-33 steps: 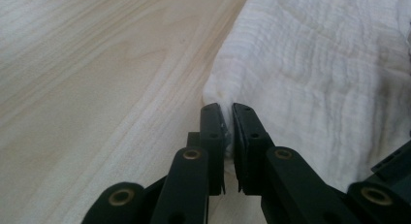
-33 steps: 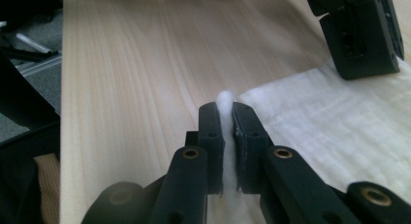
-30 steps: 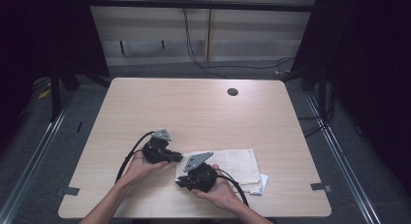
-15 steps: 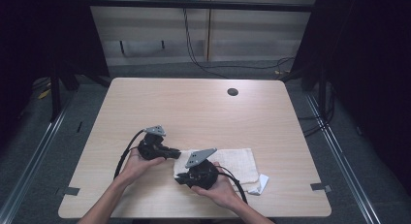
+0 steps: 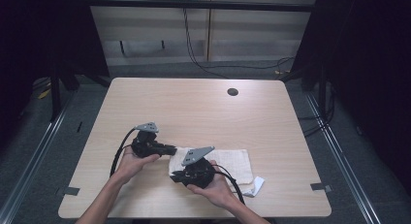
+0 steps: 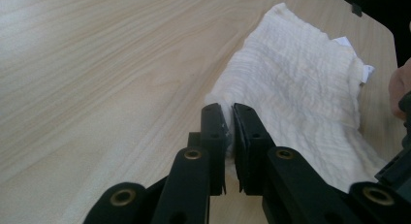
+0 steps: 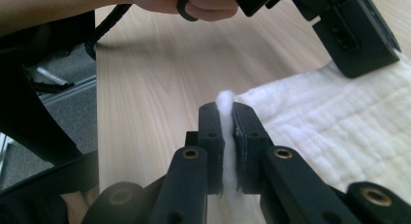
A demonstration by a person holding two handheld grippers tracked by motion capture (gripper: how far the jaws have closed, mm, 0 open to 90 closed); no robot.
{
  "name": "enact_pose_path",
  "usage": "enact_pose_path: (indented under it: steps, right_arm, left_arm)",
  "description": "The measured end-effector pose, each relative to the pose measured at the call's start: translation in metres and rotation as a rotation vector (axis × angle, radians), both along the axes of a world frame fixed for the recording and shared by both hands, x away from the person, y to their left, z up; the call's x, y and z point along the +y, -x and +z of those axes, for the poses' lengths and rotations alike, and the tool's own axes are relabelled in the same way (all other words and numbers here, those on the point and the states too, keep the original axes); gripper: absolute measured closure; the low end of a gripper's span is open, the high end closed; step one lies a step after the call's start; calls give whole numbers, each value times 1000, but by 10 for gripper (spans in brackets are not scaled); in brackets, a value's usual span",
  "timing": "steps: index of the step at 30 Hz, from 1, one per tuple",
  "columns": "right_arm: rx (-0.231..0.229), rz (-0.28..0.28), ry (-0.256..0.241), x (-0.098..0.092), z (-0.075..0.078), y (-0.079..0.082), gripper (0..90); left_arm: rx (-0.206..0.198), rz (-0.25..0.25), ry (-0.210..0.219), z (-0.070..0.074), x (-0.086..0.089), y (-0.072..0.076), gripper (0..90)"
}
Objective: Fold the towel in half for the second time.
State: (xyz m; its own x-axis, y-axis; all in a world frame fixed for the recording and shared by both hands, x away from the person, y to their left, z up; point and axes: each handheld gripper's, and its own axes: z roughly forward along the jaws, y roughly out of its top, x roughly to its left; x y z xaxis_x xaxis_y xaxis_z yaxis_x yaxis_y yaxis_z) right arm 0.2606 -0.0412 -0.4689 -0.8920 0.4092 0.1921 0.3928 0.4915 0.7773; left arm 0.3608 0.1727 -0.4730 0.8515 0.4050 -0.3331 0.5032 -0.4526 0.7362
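A cream-white folded cloth (image 5: 232, 163) lies on the wooden table (image 5: 194, 112) near its front edge. My left gripper (image 5: 172, 149) is at the cloth's left end; in the left gripper view the left gripper (image 6: 229, 118) pinches the edge of the cloth (image 6: 300, 88) between its jaws. My right gripper (image 5: 178, 176) sits at the cloth's near left corner; in the right gripper view the right gripper (image 7: 227, 112) is shut on a tuft of the cloth (image 7: 339, 122). The left gripper's body (image 7: 349, 30) shows in the right gripper view, resting above the cloth.
A small white tag (image 5: 257, 186) sticks out at the cloth's right near corner. A dark round hole (image 5: 232, 92) marks the table's far side. Cables (image 5: 121, 151) trail from both grippers. The floor and metal rails flank the table.
The left gripper has moved right and slightly nearer, onto the cloth's left end, and has shut on it. The right gripper stayed at the near left corner.
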Motion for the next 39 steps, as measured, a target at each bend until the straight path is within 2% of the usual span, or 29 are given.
enact_pose_path:
  steps: [9,17,20,23,30,35,39]
  right_arm:
    - [-12,0,-4,9,2,0,838]
    - [-22,-5,-20,20,9,-4,838]
    - [-24,-3,-24,24,11,-4,838]
    - [-22,3,-29,29,11,-4,838]
    - [-32,28,-37,41,18,-5,838]
    - [-56,31,-36,52,25,-6,838]
    - [-66,41,-52,60,34,-8,838]
  left_arm:
    - [12,19,-6,1,4,0,839]
    - [24,61,-8,1,21,-1,839]
    - [26,67,-23,0,27,1,839]
    - [28,76,-16,0,31,2,839]
    - [10,103,-1,10,51,7,839]
    - [16,117,11,17,65,5,838]
    - [-9,129,13,28,75,7,837]
